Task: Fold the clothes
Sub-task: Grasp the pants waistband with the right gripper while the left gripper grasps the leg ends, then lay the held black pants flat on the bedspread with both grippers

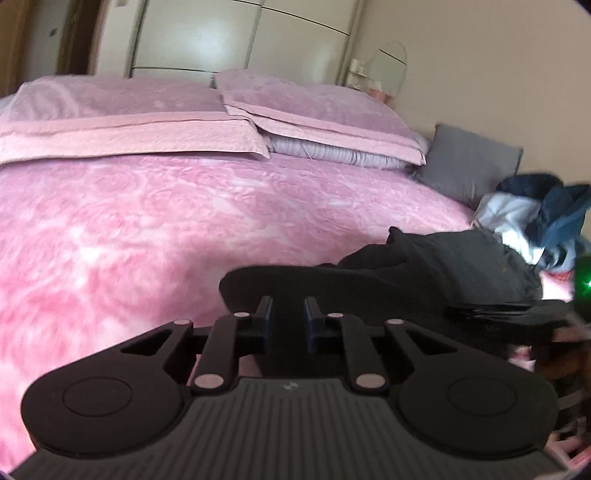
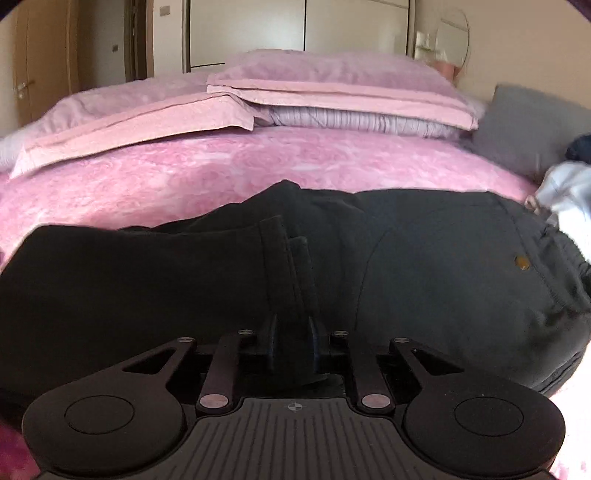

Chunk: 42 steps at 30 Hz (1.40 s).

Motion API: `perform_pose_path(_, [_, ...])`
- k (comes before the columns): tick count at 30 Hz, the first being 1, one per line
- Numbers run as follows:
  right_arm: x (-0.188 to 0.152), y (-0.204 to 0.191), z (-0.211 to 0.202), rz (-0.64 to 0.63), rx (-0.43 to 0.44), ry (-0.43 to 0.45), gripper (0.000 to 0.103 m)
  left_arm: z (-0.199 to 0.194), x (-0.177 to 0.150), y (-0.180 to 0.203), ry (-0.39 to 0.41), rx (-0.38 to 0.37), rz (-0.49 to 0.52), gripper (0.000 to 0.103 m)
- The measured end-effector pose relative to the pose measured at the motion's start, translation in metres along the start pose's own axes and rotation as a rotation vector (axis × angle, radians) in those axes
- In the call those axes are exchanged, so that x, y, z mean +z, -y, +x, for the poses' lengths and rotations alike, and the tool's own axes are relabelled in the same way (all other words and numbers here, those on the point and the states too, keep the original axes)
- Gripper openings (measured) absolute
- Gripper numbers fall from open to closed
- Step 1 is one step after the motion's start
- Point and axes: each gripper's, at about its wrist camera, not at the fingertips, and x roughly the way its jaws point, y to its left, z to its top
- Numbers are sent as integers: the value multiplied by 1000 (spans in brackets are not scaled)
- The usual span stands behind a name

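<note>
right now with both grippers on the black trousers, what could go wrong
The left gripper seems to pinch only the thin leg end of the black trousers, so it might slip free. The right gripper grips bunched cloth, so a crooked crease may get folded in. The pile of clothes lies close and could snag.

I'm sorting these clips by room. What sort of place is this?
Most likely a home bedroom: a bed under a pink bedspread with pink pillows, and tall wardrobe doors behind. Dark trousers lie on the bed.
</note>
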Motion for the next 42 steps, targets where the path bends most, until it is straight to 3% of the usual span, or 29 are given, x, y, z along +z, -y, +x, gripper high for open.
perform_pose_path(5, [-6, -1, -5, -4, 0, -4, 15, 49, -9, -10, -87, 51, 77, 11])
perform_pose_path(14, [3, 19, -3, 92, 61, -25, 15, 52, -1, -20, -59, 77, -10, 6])
perform_pose_path(18, [5, 23, -2, 127, 70, -24, 15, 64, -4, -10, -71, 117, 75, 6])
perform_pose_path(23, [-1, 24, -15, 112, 60, 5, 15, 18, -3, 10, -63, 77, 56, 5])
perform_pose_path(27, [-9, 26, -30, 96, 46, 32, 16, -16, -27, 37, -66, 50, 108, 6])
perform_pose_path(29, [-15, 24, -33, 70, 37, 43, 15, -13, -43, 44, -95, 81, 133, 7])
perform_pose_path(35, [-9, 20, -34, 40, 34, 2, 16, -21, -39, 50, -92, 125, 86, 5])
perform_pose_path(38, [-12, 17, -60, 41, 67, 81, 16, -39, -41, 62, -68, 84, 83, 6])
perform_pose_path(40, [-21, 15, -64, 46, 111, 73, 16, -38, -48, 68, -90, 63, 73, 5])
perform_pose_path(41, [-27, 13, -56, 41, 111, 17, 15, -39, -50, 70, -89, 70, 71, 5])
perform_pose_path(42, [-33, 9, -54, 16, 99, 24, 15, -40, -51, 71, -87, 77, 68, 5])
